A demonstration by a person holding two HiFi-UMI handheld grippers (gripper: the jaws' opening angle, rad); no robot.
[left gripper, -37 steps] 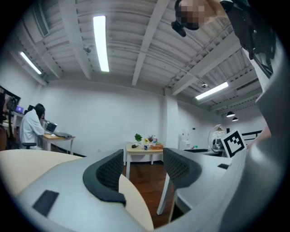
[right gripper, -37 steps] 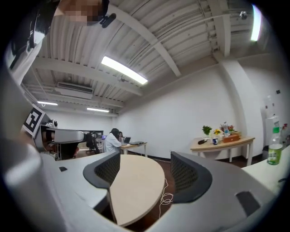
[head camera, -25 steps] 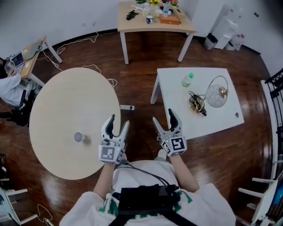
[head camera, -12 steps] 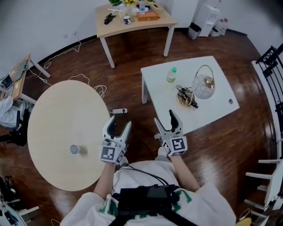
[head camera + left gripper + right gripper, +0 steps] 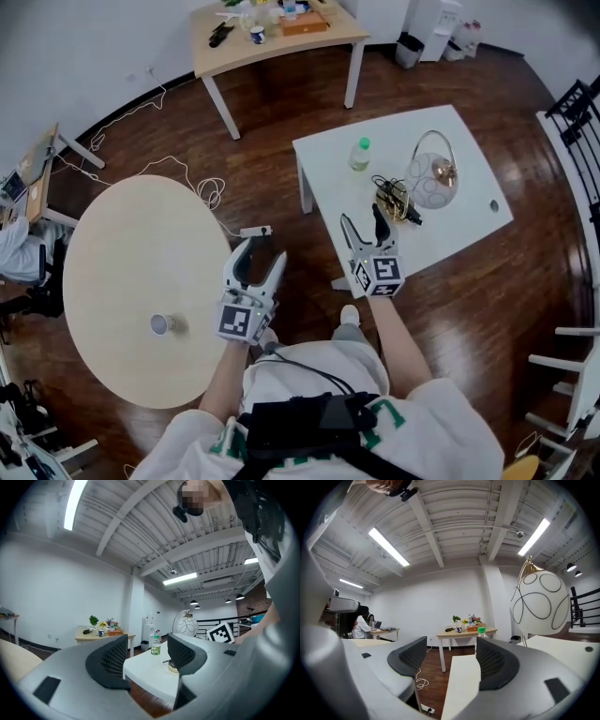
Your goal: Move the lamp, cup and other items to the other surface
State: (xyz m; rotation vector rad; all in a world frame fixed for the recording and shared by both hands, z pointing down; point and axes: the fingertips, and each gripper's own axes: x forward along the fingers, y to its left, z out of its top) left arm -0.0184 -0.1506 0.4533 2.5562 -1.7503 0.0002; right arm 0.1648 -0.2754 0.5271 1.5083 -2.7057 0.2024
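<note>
Both pairs of fingers stand released, with nothing between them. The right gripper [image 5: 362,217] hovers over the near edge of the white worktop [image 5: 464,225], close to its near corner. The left gripper [image 5: 263,251] hangs over the floor [image 5: 281,178] between the two worktops.

The lamp [image 5: 431,180] stands about mid-worktop and the bottle [image 5: 359,155] is toward the left edge. A black cable on a small brass dish [image 5: 394,204] lies just beyond the right fingers. The cup [image 5: 161,324] already sits on the round worktop [image 5: 131,244], toward its near edge.

The step looks like a reach for the next item. If that is the lamp, grip it low rather than on the globe, and gather the cable first so it cannot drag the bottle.

The floor gap is open apart from a socket strip [image 5: 255,231] and its cord. The round worktop has plenty of bare surface, so set things well in from its rim.
</note>
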